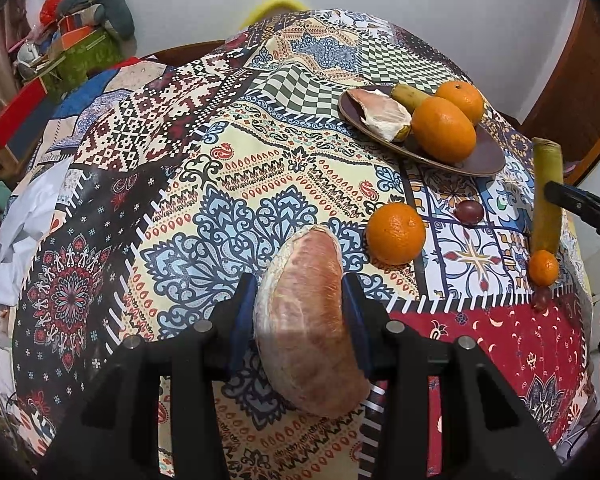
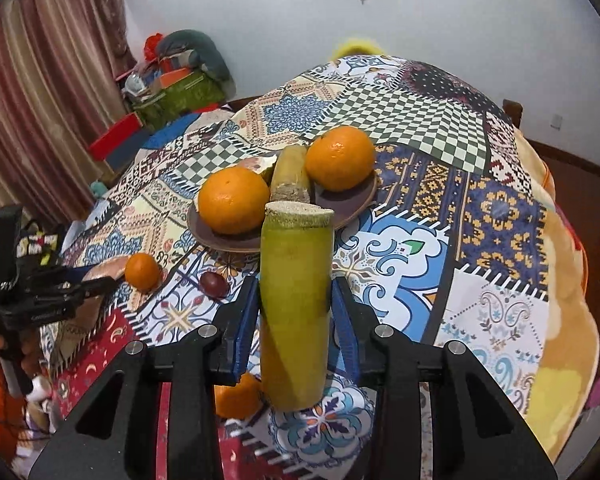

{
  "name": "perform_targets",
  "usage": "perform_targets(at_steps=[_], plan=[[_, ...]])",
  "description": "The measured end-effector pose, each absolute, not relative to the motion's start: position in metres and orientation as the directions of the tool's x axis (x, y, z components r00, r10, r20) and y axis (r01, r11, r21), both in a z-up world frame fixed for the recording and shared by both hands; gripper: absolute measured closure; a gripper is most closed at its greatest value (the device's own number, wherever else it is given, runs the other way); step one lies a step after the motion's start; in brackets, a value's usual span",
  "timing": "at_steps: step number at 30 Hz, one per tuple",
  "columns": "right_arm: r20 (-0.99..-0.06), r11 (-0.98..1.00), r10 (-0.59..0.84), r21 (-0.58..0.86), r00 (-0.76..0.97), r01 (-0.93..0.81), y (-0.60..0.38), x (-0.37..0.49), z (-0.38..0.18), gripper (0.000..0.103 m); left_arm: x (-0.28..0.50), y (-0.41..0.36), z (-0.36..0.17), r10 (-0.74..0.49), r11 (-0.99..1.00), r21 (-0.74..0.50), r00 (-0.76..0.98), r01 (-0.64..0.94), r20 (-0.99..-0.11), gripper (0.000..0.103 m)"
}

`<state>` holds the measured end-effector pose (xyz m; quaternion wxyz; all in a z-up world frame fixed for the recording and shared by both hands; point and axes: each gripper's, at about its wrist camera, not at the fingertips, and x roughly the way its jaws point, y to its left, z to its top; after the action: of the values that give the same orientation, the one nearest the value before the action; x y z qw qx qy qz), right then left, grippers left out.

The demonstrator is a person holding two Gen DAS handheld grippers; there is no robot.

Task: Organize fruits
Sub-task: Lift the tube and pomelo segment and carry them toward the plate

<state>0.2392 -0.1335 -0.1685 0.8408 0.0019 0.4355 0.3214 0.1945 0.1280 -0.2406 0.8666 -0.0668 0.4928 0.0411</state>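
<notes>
My left gripper [image 1: 300,312] is shut on a pink peeled pomelo segment [image 1: 304,316], held above the patterned tablecloth. My right gripper [image 2: 296,312] is shut on a green-yellow sugarcane piece [image 2: 296,300], held upright in front of the brown plate [image 2: 340,204]. The plate [image 1: 484,156] holds two oranges [image 1: 444,128], another pomelo segment [image 1: 384,114] and a second cane piece [image 2: 290,176]. A loose orange [image 1: 396,234], a small orange [image 1: 543,267] and two dark grapes [image 1: 468,211] lie on the cloth. The left gripper also shows in the right wrist view [image 2: 96,286].
The table carries a patchwork cloth [image 1: 260,160]. A cluttered shelf with boxes and cushions [image 2: 176,76] stands at the back left by a curtain [image 2: 40,100]. A wooden door [image 1: 580,80] is at the right. White cloth [image 1: 24,216] lies at the table's left edge.
</notes>
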Motion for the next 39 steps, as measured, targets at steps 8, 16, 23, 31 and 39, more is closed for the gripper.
perform_targets(at_steps=[8,16,23,31,39], plan=[[-0.718,0.799,0.546,0.293,0.432,-0.525,-0.144,0.231,-0.157,0.07,0.192,0.124,-0.23,0.031,0.989,-0.053,0.54,-0.139,-0.841,0.06],[-0.675,0.8,0.56,0.293,0.48,-0.523,-0.151,0.231,-0.134,0.07,0.199,0.113,-0.194,0.041,0.992,-0.044,0.617,-0.122,-0.786,0.062],[-0.631,0.796,0.579,0.302,0.516,-0.525,-0.152,0.237,-0.116,0.07,0.219,0.107,-0.175,0.021,0.994,-0.055,0.651,-0.095,-0.758,0.092],[-0.619,0.788,0.595,0.324,0.512,-0.524,-0.149,0.246,-0.119,0.07,0.23,0.099,-0.171,0.026,0.998,-0.023,0.674,-0.064,-0.738,0.101],[-0.63,0.781,0.602,0.339,0.49,-0.524,-0.149,0.246,-0.126,0.07,0.219,0.121,-0.19,0.052,0.99,-0.04,0.613,-0.135,-0.788,0.054]])
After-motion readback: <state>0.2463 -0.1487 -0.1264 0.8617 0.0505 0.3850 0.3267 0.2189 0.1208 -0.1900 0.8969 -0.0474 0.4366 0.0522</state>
